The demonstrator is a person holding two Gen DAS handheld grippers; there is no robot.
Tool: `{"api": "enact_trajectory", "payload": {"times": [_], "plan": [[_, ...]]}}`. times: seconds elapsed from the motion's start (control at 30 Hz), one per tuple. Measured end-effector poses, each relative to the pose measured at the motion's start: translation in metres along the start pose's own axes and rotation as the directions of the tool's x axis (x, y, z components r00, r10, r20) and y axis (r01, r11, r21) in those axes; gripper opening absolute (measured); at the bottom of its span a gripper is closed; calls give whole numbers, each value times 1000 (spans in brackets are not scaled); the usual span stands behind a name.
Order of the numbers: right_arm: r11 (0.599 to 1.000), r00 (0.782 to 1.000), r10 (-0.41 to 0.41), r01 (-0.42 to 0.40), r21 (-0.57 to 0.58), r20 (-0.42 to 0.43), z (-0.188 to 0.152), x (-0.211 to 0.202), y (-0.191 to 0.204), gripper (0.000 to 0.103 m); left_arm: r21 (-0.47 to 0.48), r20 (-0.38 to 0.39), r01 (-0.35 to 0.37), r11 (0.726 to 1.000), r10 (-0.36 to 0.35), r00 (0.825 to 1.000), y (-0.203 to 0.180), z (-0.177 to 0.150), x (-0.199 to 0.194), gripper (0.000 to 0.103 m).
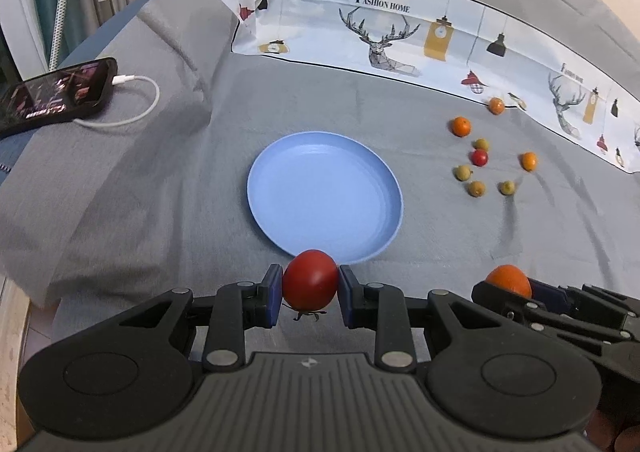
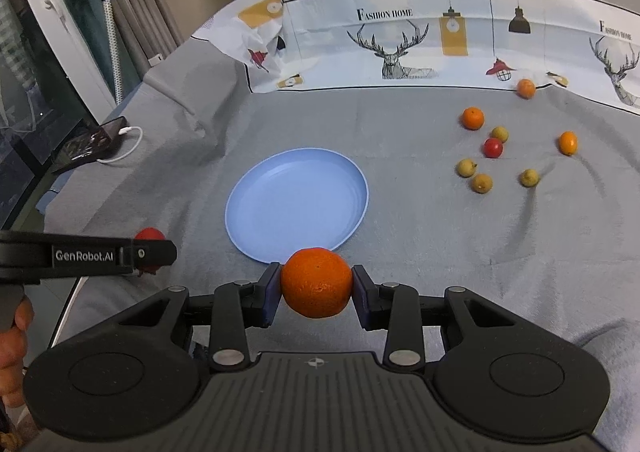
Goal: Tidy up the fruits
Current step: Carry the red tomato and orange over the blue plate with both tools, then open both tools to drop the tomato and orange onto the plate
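L gripper [image 1: 310,285]: pinching red tomato [image 1: 310,279] betw. both blue pads, calyx pointing down; sits just short of plate's near rim.
R gripper [image 2: 316,284]: clamped on orange [image 2: 316,282], pads pressed to both sides; also at plate's near rim, a bit to the R in L wrist view.
Writing, tool: "GenRobot.AI" in white on the side of L gripper, seen fr. R wrist cam.
Writing, cloth: "FASHION HOME" printed on patterned cloth [image 1: 400,36] w/ deer heads, lamps, yellow clocks; repeated further R, partly legible.
Plate [image 1: 280,172]: light blue, round, shallow rim, nothing in it; lies flat on grey sheet [image 1: 160,180], centre of both views.
Loose fruit: cluster R of plate, well apart fr. it, none touching plate.
- small orange [image 2: 473,118] nearest cloth side of cluster; another [image 2: 526,88] at the cloth's edge; a third [image 2: 567,142] far R.
- small red tomato [image 2: 493,148] mid-cluster.
- four yellow-green fruits [image 2: 481,183] around it; kind unclear.
Phone [image 1: 56,92]: dark, screen lit, white cable plugged in; far L on raised fold of sheet, near the edge.
Hand [image 2: 14,352]: part of person's hand at L edge, R wrist view, on L gripper handle.
Edges: sheet drops off at L; window frame and curtain beyond.
Open room: bare sheet betw. plate and fruit cluster, and betw. plate and cloth.
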State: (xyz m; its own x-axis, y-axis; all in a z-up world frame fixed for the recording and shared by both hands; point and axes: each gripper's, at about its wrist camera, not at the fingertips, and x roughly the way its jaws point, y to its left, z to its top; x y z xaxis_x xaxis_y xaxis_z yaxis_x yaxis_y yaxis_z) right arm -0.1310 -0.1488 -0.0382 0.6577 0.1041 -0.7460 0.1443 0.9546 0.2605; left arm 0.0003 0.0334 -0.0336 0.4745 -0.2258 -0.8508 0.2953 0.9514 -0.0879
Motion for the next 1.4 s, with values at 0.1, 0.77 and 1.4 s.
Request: {"api": "enact_trajectory", "payload": {"times": [0.1,0.77,1.4], "plan": [[1000,1000,1,-1,4,-13,8,14,1,39,0,-15,-8,1000,8,1000,1,11,14,32],[996,997,6,-12,-85,-75,46,137,-7,39,56,-156,-87,995,95,983,-1,68,144,32],[991,996,-11,0,-133,-84,43,124,-5,91,34,-157,-134,990,138,978,7,62,109,103]]}}
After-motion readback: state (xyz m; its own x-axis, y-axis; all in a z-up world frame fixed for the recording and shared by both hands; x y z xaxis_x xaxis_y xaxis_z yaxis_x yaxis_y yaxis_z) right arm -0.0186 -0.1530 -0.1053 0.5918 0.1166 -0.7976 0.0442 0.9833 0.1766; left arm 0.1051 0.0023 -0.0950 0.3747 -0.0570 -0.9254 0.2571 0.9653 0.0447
